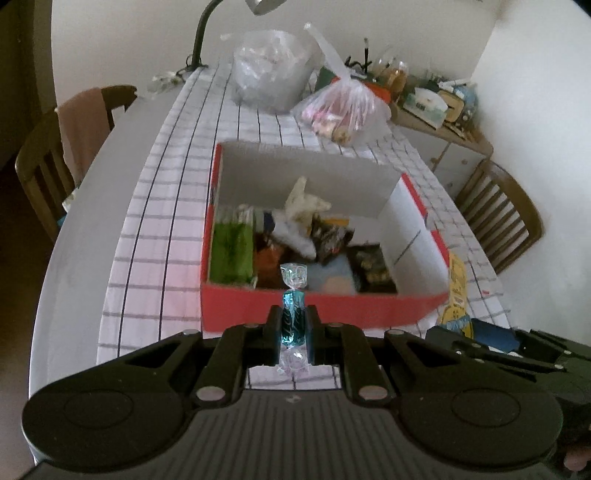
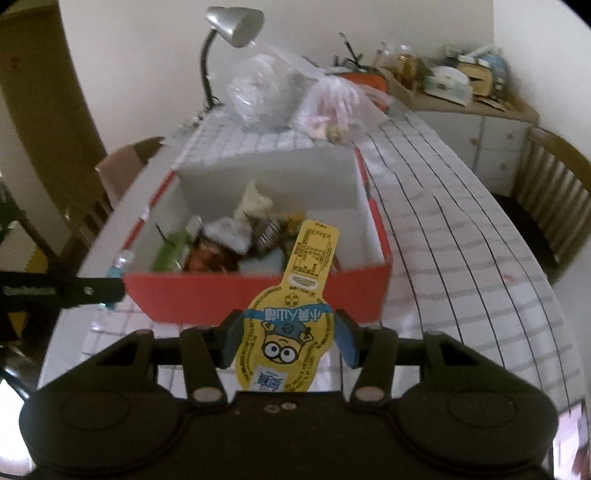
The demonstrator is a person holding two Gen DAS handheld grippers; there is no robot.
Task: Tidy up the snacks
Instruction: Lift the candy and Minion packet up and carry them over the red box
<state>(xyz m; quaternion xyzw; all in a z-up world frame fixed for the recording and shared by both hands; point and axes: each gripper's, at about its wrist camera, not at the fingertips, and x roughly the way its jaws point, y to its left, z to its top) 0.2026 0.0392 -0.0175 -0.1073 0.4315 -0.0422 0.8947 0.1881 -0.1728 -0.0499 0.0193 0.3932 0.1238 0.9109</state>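
A red cardboard box (image 1: 317, 306) with white inner walls sits on the checked tablecloth, holding several wrapped snacks (image 1: 295, 236). My left gripper (image 1: 293, 325) is shut on a teal twist-wrapped candy (image 1: 293, 314), held just in front of the box's near wall. The right wrist view shows the same box (image 2: 258, 291) ahead. My right gripper (image 2: 290, 339) is shut on a yellow cartoon snack pack (image 2: 295, 314) that stands upright between the pads, its tab reaching over the box's near wall. The left gripper (image 2: 110, 284) and its candy (image 2: 120, 264) show at the left of the box.
Two clear plastic bags (image 1: 273, 70) (image 1: 343, 107) of snacks lie at the far end of the table, by a desk lamp (image 2: 232, 22). Wooden chairs (image 1: 44, 158) (image 1: 498, 210) stand on both sides. A cluttered cabinet (image 1: 439, 110) stands at the back right.
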